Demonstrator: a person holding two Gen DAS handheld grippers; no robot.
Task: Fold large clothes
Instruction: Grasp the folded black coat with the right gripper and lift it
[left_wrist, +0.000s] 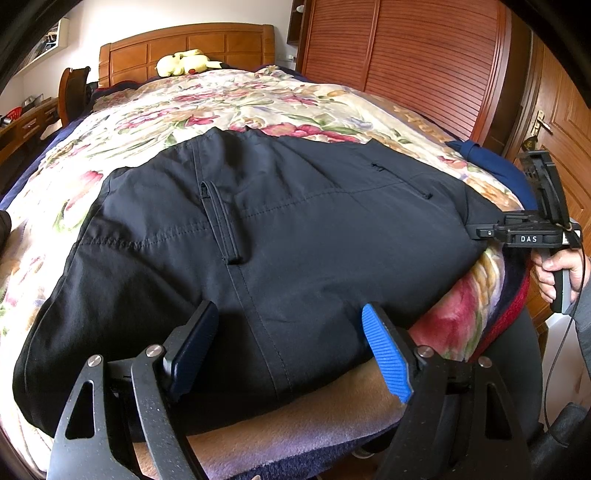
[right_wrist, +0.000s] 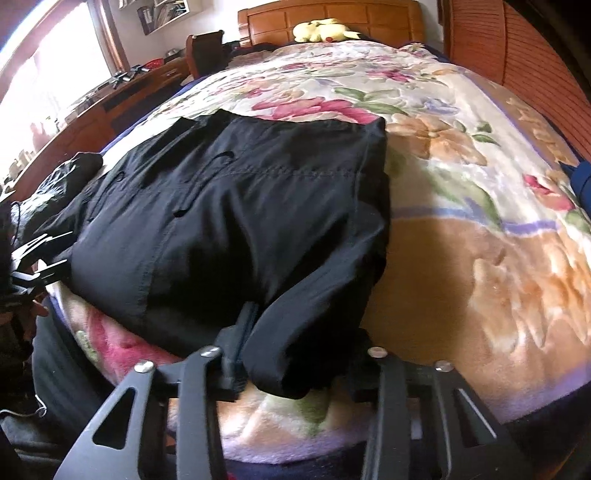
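Both grippers were at the near edge of the black jacket (left_wrist: 277, 229) on the floral blanket (left_wrist: 221, 107): my left gripper (left_wrist: 291, 347) gaped wide above it, my right gripper (right_wrist: 295, 365) pinched a fold.

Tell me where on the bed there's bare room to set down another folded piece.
Free: the blanket right of the black garment, up to the blue cloth, and the stretch between garment and plush toy. Crowded: the near edge, with both grippers, left and right.
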